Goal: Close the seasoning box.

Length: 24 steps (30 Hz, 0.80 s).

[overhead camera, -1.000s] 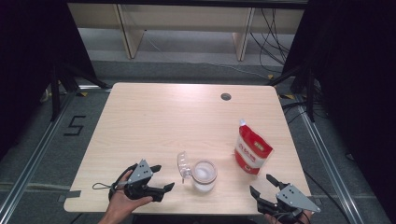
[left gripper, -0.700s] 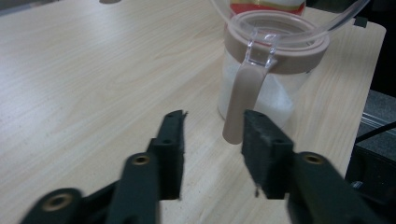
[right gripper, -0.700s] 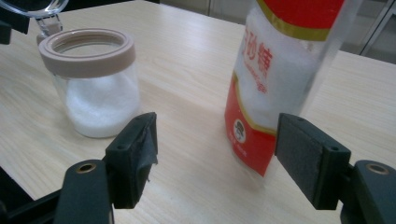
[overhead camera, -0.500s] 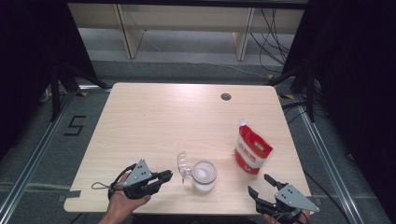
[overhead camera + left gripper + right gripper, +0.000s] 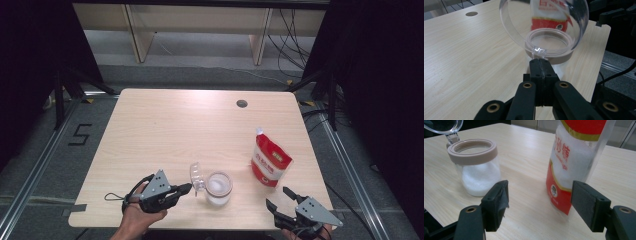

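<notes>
A clear jar (image 5: 219, 187) with a beige rim, part full of white grains, stands near the table's front edge. Its clear domed lid (image 5: 524, 22) stands tipped up on the jar's left side. My left gripper (image 5: 187, 188) has just been closing; its jaws are pressed together at the lid's small tab (image 5: 539, 50), which sits right at their tips. A red and white sugar pouch (image 5: 270, 162) stands upright to the right of the jar. My right gripper (image 5: 279, 197) is open near the front right corner, its jaws (image 5: 540, 202) spread before the pouch (image 5: 571, 165) and the jar (image 5: 477, 170), touching neither.
The wooden table (image 5: 165, 130) has a round cable hole (image 5: 242, 103) at the back right. Its front edge runs close under both hands. Dark stands and cables flank the table, and a "5" (image 5: 81, 135) is marked on the floor at the left.
My left gripper's jaws went from spread wide to shut, and the hand edged up and toward the lid. The right gripper, jar and pouch kept still.
</notes>
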Each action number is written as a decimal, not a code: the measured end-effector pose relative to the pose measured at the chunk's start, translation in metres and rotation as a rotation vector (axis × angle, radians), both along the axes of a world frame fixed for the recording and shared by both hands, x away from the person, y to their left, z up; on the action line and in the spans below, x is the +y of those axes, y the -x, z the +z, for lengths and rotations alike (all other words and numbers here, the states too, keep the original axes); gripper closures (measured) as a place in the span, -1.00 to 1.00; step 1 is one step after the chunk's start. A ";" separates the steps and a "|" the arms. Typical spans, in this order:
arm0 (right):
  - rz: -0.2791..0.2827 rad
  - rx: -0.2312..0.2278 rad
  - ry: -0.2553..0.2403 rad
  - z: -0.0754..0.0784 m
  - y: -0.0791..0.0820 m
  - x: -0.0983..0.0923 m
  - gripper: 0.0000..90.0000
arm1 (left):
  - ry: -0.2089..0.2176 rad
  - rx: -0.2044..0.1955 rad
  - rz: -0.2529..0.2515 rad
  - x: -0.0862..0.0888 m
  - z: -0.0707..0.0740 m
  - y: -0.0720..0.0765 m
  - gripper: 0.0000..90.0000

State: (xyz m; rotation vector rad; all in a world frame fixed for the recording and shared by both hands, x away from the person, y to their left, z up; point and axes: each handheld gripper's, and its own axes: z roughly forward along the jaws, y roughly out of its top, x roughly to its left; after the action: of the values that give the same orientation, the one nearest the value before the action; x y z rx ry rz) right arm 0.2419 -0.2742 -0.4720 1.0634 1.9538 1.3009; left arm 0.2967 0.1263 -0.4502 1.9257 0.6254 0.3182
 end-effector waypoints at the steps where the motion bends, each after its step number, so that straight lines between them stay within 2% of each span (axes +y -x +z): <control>1: 0.002 0.001 -0.001 0.000 0.000 0.000 -0.30 | 0.006 0.010 0.001 -0.001 0.000 0.000 0.99; 2: -0.016 0.017 -0.016 0.000 0.002 0.002 -0.30 | 0.002 0.003 0.004 -0.001 0.000 0.000 0.99; 3: -0.011 0.001 -0.011 0.000 0.001 0.001 -0.30 | -0.005 -0.008 -0.004 -0.001 0.001 0.000 0.99; 4: -0.004 0.018 -0.009 0.000 0.001 0.001 -0.30 | 0.004 0.005 0.004 -0.002 0.000 0.001 0.99; 6: 0.006 0.013 0.001 0.000 0.000 0.001 -0.30 | 0.005 0.001 -0.004 -0.002 0.001 0.000 0.99; 7: 0.005 0.013 0.004 0.000 0.001 0.001 -0.30 | -0.007 -0.014 -0.012 -0.002 0.001 0.000 0.99; 8: 0.005 0.006 0.006 0.000 0.000 0.001 -0.30 | 0.006 -0.001 -0.001 -0.003 0.001 0.001 0.99; 9: 0.006 0.004 0.008 0.000 0.000 0.000 -0.30 | -0.009 -0.022 -0.017 -0.003 0.003 0.000 0.99; 12: 0.006 0.013 0.002 0.000 0.000 0.001 -0.30 | -0.009 -0.015 -0.004 -0.004 0.004 0.001 0.99; 13: 0.015 0.014 0.008 0.000 0.000 0.001 -0.29 | -0.019 -0.029 -0.017 -0.004 0.004 0.000 0.99; 17: 0.014 0.016 0.003 0.000 0.001 0.002 -0.29 | -0.003 -0.018 -0.012 -0.007 0.004 0.001 0.99; 18: 0.014 0.015 0.002 0.000 0.000 0.002 -0.30 | -0.014 -0.034 -0.022 -0.007 0.005 0.000 0.99; 24: 0.016 0.016 0.003 0.000 0.001 0.003 -0.29 | -0.026 -0.035 -0.014 -0.009 0.004 0.000 0.99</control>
State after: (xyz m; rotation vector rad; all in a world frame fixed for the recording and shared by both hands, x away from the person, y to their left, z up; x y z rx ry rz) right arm 0.2412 -0.2715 -0.4721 1.0620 1.9796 1.3008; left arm 0.2968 0.1171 -0.4459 1.9442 0.5877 0.3519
